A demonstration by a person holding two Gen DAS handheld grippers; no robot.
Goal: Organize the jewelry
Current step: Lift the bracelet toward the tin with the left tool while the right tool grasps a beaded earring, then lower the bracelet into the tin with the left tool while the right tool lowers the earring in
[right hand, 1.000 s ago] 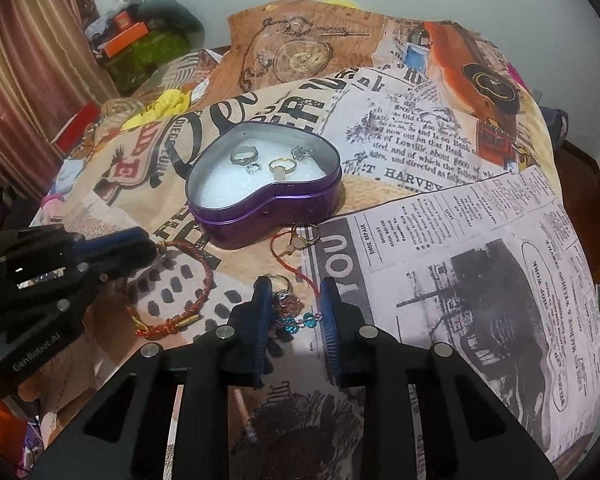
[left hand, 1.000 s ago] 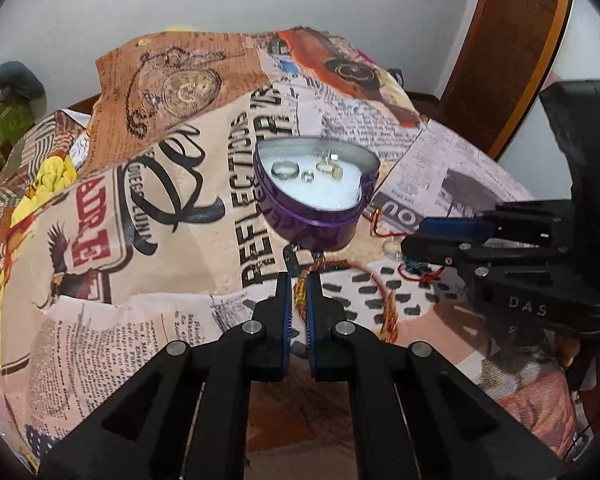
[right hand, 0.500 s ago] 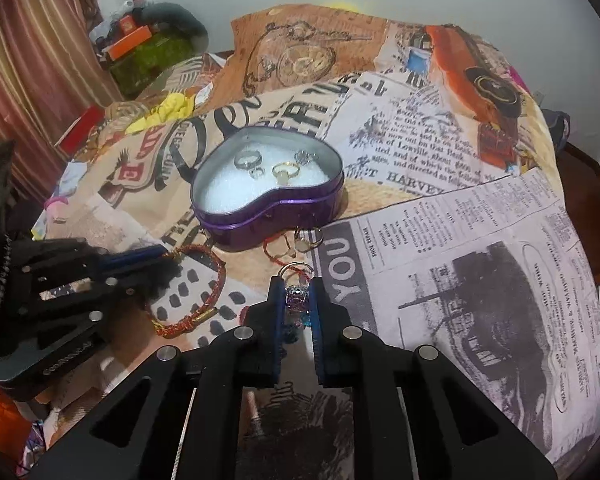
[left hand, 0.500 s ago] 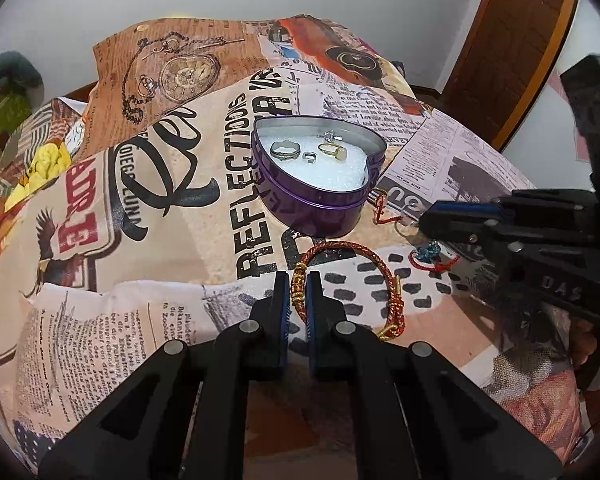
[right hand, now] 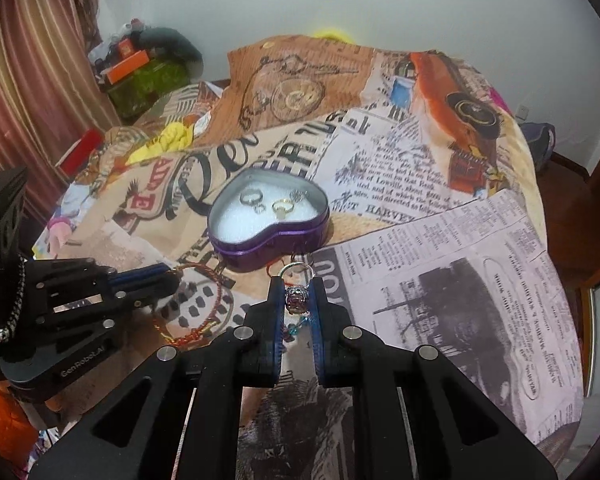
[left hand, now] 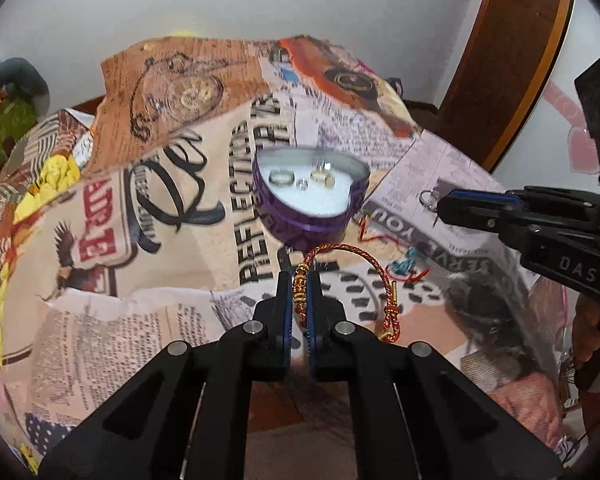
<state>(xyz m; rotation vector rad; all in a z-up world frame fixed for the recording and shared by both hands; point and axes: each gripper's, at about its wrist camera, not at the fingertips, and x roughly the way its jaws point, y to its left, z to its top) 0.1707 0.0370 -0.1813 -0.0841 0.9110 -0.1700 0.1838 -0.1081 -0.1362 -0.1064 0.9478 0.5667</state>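
Observation:
A purple heart-shaped tin with white foam inside sits on the printed bedspread and holds several rings. My left gripper is shut on a red-and-gold braided bracelet, which hangs lifted off the cloth just in front of the tin. My right gripper is shut on a silver ring with a large stone, raised in front of the tin. In the left wrist view the right gripper shows with the ring's band at its tip.
A red thread with turquoise beads and another ring lie on the bedspread near the tin. Clutter and a green bag sit at the back left; a wooden door is at the right.
The right gripper's fingers closed on the stone ring and lifted it off the cloth. The left gripper raised the bracelet slightly, still shut on it.

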